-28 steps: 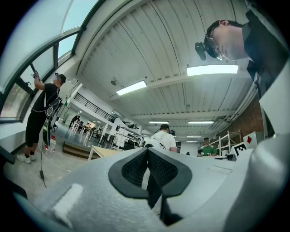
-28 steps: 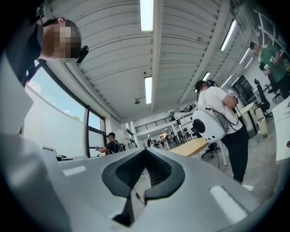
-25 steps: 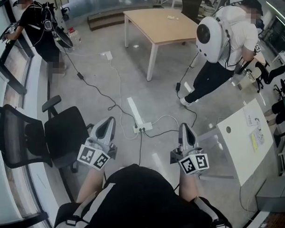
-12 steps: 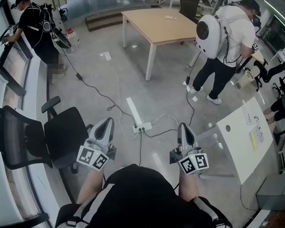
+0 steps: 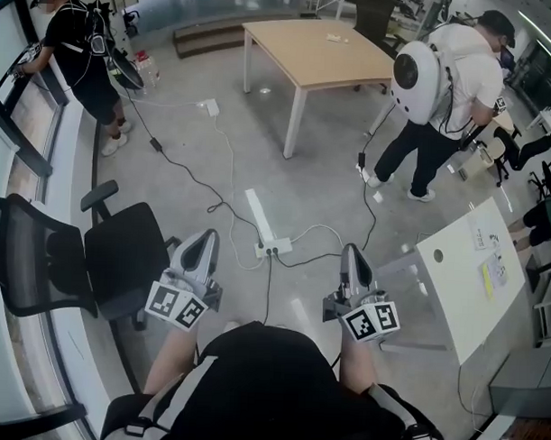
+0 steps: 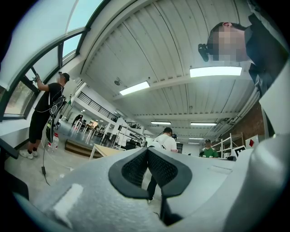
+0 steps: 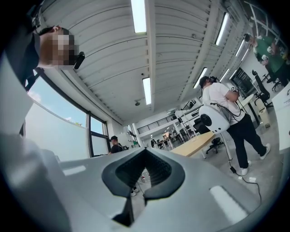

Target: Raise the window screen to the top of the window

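Note:
The window (image 5: pixel 16 115) runs along the left edge of the head view, with dark frame bars and a pale sill. It also shows at the upper left of the left gripper view as a window (image 6: pixel 43 61), and in the right gripper view as a window (image 7: pixel 61 133). I cannot make out a screen on it. My left gripper (image 5: pixel 201 246) and right gripper (image 5: pixel 352 259) are held in front of my body over the floor, well away from the glass. Both left gripper (image 6: pixel 147 152) and right gripper (image 7: pixel 146 152) are shut with nothing between the pads.
A black office chair (image 5: pixel 121 254) stands just left of my left gripper. A white power strip (image 5: pixel 262 221) and cables lie on the floor ahead. Further off are a wooden table (image 5: pixel 313 49), a white table (image 5: pixel 472 276), a person with a white backpack (image 5: pixel 442 94) and a person at the window (image 5: pixel 83 54).
The person with the white backpack has stepped to the right and stands more upright. The person at the window has shifted a little. My grippers have stayed put.

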The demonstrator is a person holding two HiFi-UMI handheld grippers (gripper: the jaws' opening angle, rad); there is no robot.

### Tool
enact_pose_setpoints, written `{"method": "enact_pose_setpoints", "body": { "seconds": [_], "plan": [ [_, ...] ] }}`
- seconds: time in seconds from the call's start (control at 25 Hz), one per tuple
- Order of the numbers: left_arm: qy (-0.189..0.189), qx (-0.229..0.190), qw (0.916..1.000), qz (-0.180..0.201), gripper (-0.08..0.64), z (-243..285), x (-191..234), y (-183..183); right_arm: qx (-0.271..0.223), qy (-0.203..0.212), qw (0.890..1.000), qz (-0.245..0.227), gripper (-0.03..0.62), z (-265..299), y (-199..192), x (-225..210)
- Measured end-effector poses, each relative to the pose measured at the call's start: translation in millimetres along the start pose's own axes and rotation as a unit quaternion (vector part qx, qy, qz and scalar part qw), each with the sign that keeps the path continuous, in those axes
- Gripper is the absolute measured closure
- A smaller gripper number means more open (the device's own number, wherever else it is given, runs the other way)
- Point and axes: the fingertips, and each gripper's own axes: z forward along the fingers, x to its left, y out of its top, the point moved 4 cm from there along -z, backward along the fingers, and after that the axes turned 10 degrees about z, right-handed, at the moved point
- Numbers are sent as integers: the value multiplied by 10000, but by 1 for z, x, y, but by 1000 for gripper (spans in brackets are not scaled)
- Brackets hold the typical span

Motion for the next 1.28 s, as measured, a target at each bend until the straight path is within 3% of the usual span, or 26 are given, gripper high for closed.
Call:
{"method": "enact_pose_setpoints", "body": {
  "seconds": [0.48, 0.8, 1.04, 1.28],
  "plan": [
    [400, -88, 9985, 369, 557, -10, -33, 11, 224, 612, 9979, -21, 586, 6, 8, -15],
    [1324, -265, 9896, 493, 557, -36, -55, 17, 694, 1269, 9895, -44, 586, 16, 13, -25],
    [2158, -256, 9732, 754, 557, -83, -68, 22, 1293, 1997, 9711, 190, 588, 31, -18, -12],
    [3067, -174, 9462, 1021, 557, -148, -77, 34, 1792, 2891, 9396, 393, 588, 45, -58, 38]
  ]
}}
